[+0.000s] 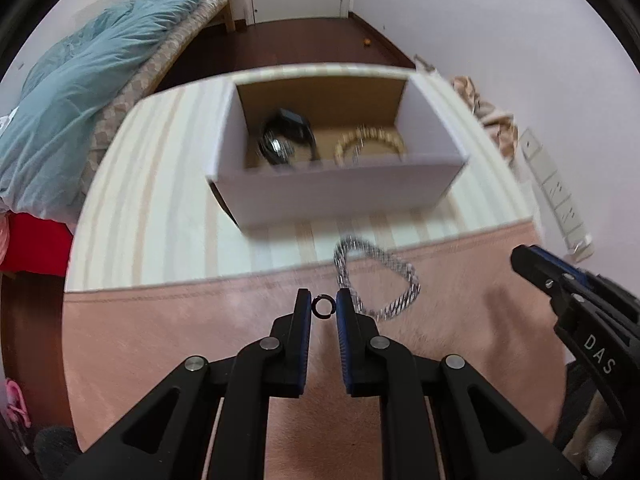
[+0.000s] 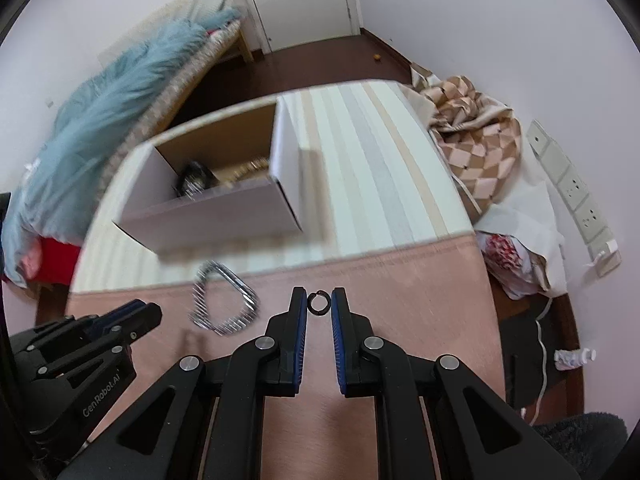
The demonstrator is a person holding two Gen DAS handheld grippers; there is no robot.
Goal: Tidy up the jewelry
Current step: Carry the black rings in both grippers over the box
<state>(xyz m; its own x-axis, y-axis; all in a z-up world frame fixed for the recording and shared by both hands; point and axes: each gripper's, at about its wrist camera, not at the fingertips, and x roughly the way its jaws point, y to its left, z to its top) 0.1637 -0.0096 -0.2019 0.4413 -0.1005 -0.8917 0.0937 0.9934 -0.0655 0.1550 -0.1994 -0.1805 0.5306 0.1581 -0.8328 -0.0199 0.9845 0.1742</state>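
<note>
An open white cardboard box (image 1: 336, 190) stands on the striped cloth and holds a dark watch (image 1: 286, 138) and a gold bracelet (image 1: 370, 144); the box also shows in the right wrist view (image 2: 212, 216). A silver chain bracelet (image 1: 378, 276) lies on the pink cloth in front of the box, also in the right wrist view (image 2: 224, 300). My left gripper (image 1: 324, 306) is shut on a small black ring (image 1: 323, 305). My right gripper (image 2: 319, 303) is shut on another small black ring (image 2: 319, 302). Both are held above the pink cloth.
The table has a striped cloth (image 1: 160, 208) at the back and a pink cloth (image 2: 400, 300) at the front. A bed with a blue duvet (image 1: 80, 92) is on the left. Patterned fabric (image 2: 476, 140) and a power strip (image 2: 572, 196) lie on the right.
</note>
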